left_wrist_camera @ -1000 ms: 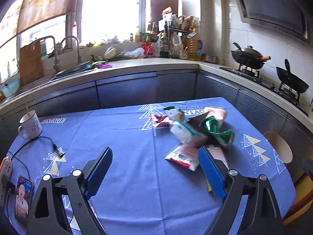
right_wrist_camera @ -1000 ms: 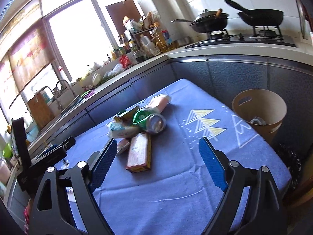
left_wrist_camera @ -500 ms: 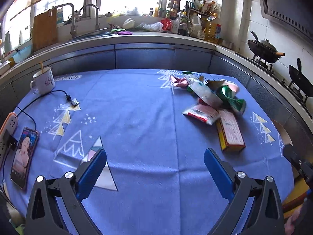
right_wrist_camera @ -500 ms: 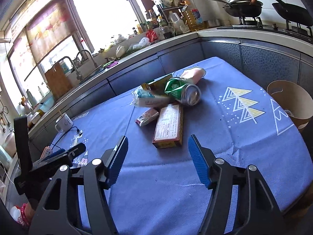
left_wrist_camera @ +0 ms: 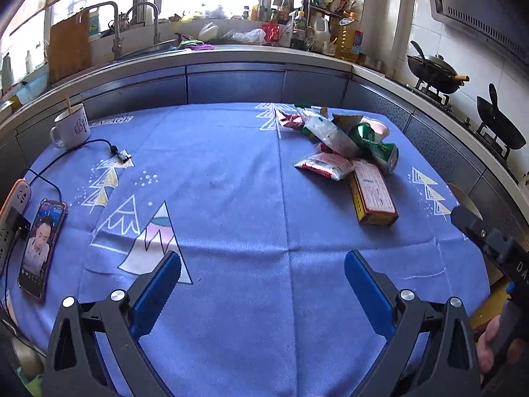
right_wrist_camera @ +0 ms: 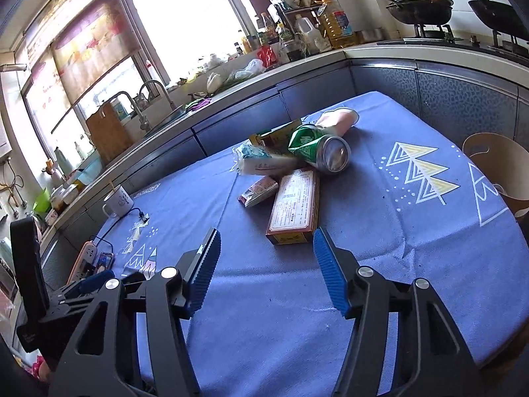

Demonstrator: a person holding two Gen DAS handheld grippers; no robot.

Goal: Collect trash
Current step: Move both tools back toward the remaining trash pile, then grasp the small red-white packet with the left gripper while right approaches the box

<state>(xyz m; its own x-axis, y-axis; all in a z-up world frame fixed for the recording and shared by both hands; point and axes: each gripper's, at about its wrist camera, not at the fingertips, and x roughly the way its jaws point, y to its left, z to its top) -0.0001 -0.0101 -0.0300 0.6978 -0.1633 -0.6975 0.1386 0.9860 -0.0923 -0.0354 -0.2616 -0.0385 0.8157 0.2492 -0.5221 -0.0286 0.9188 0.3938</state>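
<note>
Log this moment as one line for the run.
stage: approach | left gripper: closing, empty | right gripper: open, empty, facing box | trash pile: untouched | bin: beside table

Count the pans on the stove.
2. A lidded wok sits on the burner nearer the bottles; a black frying pan sits on the next burner, partly cut off at the picture's edge.

Blue tablecloth [right_wrist_camera: 380, 231] — white triangle pattern; green can [right_wrist_camera: 317, 147]; red-bordered box [right_wrist_camera: 294, 205]

Both wrist views look down across the table [left_wrist_camera: 231, 198], sharing the trash pile [right_wrist_camera: 291, 172].
</note>
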